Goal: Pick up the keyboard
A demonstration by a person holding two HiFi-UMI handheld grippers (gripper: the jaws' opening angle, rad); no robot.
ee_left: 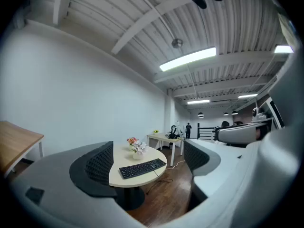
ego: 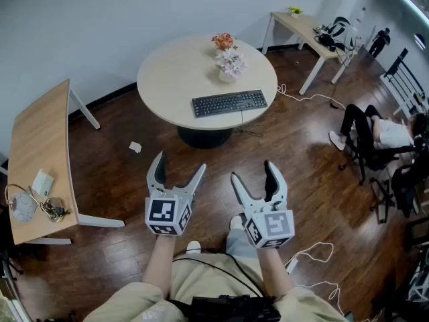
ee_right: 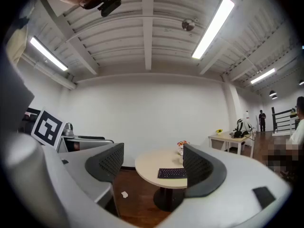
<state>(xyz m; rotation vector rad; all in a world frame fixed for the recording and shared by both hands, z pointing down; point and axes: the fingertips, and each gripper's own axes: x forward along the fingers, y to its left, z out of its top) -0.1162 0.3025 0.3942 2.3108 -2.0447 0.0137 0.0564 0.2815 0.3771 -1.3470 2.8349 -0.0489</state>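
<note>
While the left hand-held gripper (ego: 179,165) and right hand-held gripper (ego: 253,172) both hang wide open, empty, the black rectangular keyboard (ego: 229,102) lies well apart from them near the front edge of the round beige worktop (ego: 167,79). Likely risks: overreach could tip the white vase of pink flowers (ego: 230,66) just behind it; dangling keyboard cable (ee_left: 155,177) may snag on lift; a one-end grip would let it tilt and slip.
</note>
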